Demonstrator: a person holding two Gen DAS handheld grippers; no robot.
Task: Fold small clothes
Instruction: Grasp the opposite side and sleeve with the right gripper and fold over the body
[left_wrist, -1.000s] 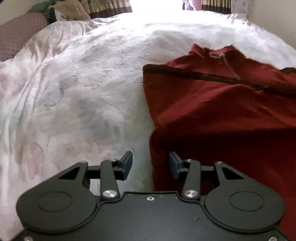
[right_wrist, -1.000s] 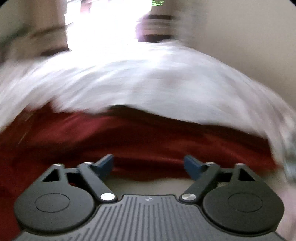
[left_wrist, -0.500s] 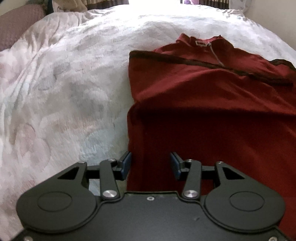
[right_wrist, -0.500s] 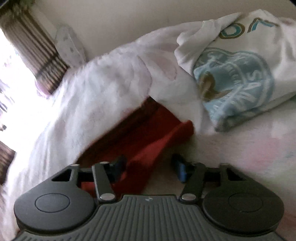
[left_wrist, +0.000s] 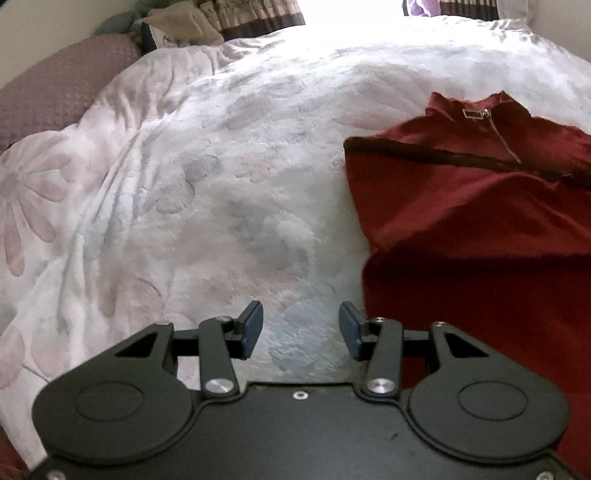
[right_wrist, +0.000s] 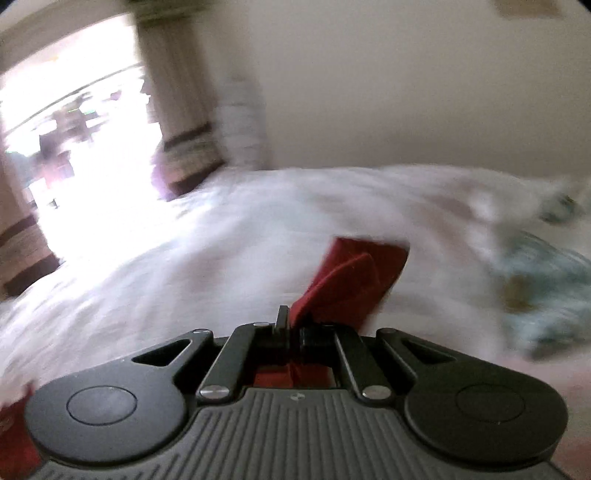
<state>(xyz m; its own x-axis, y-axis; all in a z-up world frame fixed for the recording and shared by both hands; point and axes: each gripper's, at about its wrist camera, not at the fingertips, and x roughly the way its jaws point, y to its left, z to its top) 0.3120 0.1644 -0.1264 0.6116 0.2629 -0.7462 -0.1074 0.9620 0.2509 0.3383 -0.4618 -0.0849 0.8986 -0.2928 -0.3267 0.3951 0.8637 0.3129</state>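
Observation:
A dark red zip-neck top (left_wrist: 480, 229) lies spread on the white floral blanket (left_wrist: 207, 192), filling the right half of the left wrist view. My left gripper (left_wrist: 301, 328) hovers open just left of the top's near edge, nothing between its blue pads. In the blurred right wrist view, my right gripper (right_wrist: 291, 328) is shut on a red sleeve end (right_wrist: 351, 280) of the same top, which sticks up and forward out of the closed jaws.
A mauve pillow (left_wrist: 55, 92) and bundled cloth lie at the far left by striped curtains (left_wrist: 258, 16). A white garment with a blue print (right_wrist: 543, 280) lies to the right of the sleeve. A beige wall (right_wrist: 406, 92) stands behind the bed.
My right gripper closed on the red sleeve end and swung with it. My left gripper slid left off the top's edge onto bare blanket, still open.

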